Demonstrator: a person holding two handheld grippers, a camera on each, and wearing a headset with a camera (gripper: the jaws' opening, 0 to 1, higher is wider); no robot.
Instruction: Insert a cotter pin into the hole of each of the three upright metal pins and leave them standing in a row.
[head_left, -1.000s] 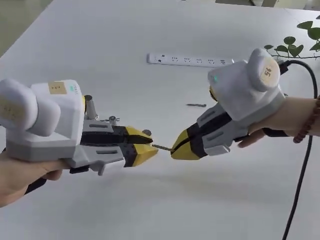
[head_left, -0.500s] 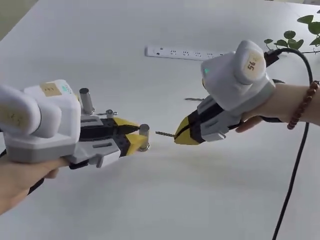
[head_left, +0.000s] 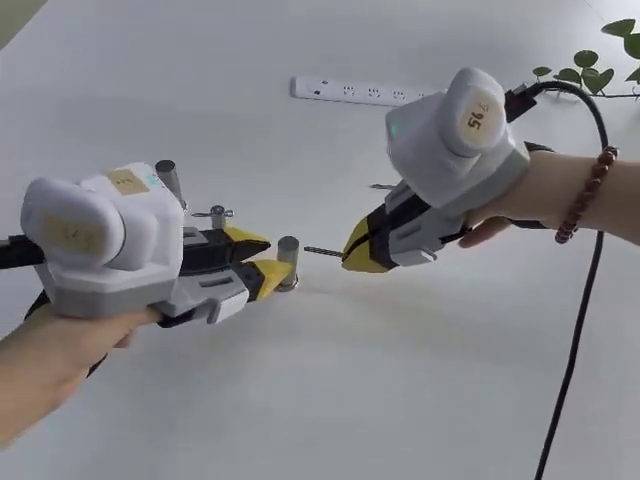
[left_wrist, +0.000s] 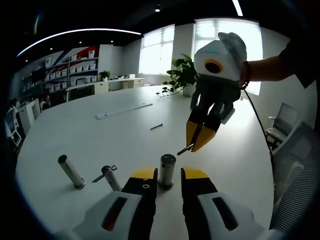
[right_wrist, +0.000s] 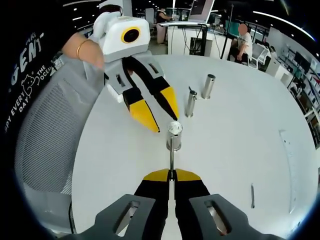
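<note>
Midway across the surface, my right tongs (head_left: 347, 256), clenched on the cotter pin (head_left: 322, 251), have closed on the metal pin (head_left: 288, 260); left tongs (head_left: 270, 260) flank it, released. Insertion looks imminent.

Left gripper (head_left: 272, 262) and right gripper (head_left: 350, 256) had white and pale grey shells, black jaws, yellow tips and small tan labels. Metal pins (head_left: 288, 258) were dull silver-grey; cotter pin (head_left: 322, 251) dark grey. Table (head_left: 350, 400) was plain white, power strip (head_left: 360, 92) white, cable (head_left: 575, 340) black, bracelet (head_left: 585, 195) brown-beaded, plant (head_left: 590, 70) green.
</note>
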